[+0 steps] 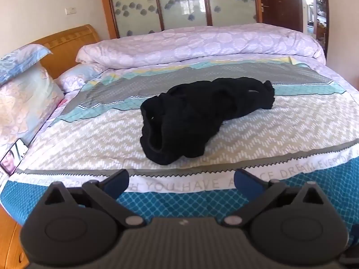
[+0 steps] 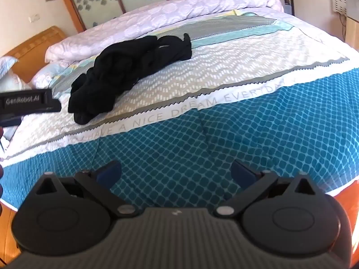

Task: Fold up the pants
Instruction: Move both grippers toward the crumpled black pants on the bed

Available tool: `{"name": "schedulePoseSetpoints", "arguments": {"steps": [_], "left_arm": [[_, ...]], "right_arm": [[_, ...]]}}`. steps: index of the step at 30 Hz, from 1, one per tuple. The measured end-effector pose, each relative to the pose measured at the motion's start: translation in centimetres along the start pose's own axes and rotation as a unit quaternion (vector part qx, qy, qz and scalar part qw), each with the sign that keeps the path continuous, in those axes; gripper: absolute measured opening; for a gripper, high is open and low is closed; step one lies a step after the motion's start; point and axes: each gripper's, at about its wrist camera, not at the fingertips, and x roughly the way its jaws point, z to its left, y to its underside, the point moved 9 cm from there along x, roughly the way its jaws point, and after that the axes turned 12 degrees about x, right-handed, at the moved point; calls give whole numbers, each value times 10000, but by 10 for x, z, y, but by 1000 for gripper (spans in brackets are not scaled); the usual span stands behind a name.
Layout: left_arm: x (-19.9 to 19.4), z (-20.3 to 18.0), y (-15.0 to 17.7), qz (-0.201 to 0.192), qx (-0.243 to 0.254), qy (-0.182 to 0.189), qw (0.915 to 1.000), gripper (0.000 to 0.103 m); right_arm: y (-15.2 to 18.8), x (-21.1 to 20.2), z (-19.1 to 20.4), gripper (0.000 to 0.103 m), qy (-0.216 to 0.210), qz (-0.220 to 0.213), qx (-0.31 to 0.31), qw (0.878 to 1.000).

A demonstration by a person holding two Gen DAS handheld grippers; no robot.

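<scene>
black pants lying crumpled on a made bed, both grippers wide open and empty

sunlight is falling across a bedroom where a wide bed (image 1: 280, 121) is filling most of both views. its bedspread is showing grey, teal and white zigzag bands, with a blue lattice border hanging over the near edge and a printed line of grey lettering running along that edge. a rolled lilac duvet (image 1: 202, 44) is lying across the far side of the bed, at about twelve o'clock. a wooden headboard (image 1: 71, 42) and stacked pillows (image 1: 24, 83) are sitting at about ten o'clock in the left wrist view, and a phone (image 1: 13, 159) with a lit screen is leaning near the pillows at nine o'clock. sliding wardrobe doors (image 1: 179, 2) with a flower pattern are standing behind the bed.

the black pants (image 1: 197, 118) are lying in a loose, crumpled heap in the middle of the bedspread, unfolded, with the waistband opening facing the near edge. in the right wrist view the pants (image 2: 125, 74) are sitting at about eleven o'clock.

the left gripper (image 1: 181, 181) is hovering at six o'clock over the near edge of the bed, its jaws spread as wide as they go, with nothing between them and well apart from the pants. the right gripper (image 2: 176, 171) is hovering over the blue border, equally wide and empty. part of the left tool (image 2: 29, 105), bearing a printed label, is showing at nine o'clock in the right wrist view.
</scene>
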Motion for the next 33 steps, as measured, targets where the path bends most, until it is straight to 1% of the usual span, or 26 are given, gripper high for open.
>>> {"name": "schedulePoseSetpoints", "arguments": {"steps": [3,4,5,6,7,9,10,11,13,17,19,21,25,28,30,32,33], "left_arm": [[0,1,1,27,3,97,9999,103],[0,7,4,3,-110,145,9998,103],[-5,8,5,-95,-135,-22,9999,103],[-6,10,7,-79,-136,-20,9999,103],[-5,7,2,95,-54,-109,9999,103],[-4,7,4,112,-71,-144,9998,103],[-7,9,6,67,-118,-145,9998,103],[-4,7,5,100,-94,-156,9998,103],[-3,8,6,111,-104,-149,9998,103],[-5,10,10,95,-196,-26,9998,103],[-8,10,13,57,-230,45,9997,103],[-16,11,15,-82,-295,120,9995,103],[-39,9,26,-507,-463,440,9967,103],[-51,10,36,-661,-516,449,9955,103],[-56,17,41,-697,-765,466,9935,103],[-60,24,45,-812,-1159,602,9881,103],[-60,25,46,-847,-1214,690,9866,103]], "right_arm": [[5,0,7,103,-108,61,-133,9998],[3,0,3,103,-202,147,-69,9997],[3,3,1,103,-138,209,26,9997],[0,2,-1,103,-158,219,17,9996],[-4,2,-3,103,-167,221,26,9996],[-3,-2,-2,103,-110,131,-68,9998],[-2,-5,-3,103,-113,103,-39,9999],[-2,-5,-2,103,-38,84,99,9999],[-2,-8,0,103,-61,78,141,9999],[-5,-17,2,103,-207,-42,277,9994],[-5,-20,3,103,-424,-32,373,9984],[-4,-20,5,103,-679,46,523,9963],[-11,-25,3,103,-675,-162,656,9954],[-15,-30,4,103,-797,-353,752,9934],[-16,-31,1,103,-851,-385,816,9923],[-18,-29,0,103,-855,-370,843,9921],[-19,-28,-1,103,-864,-379,854,9919]]}}
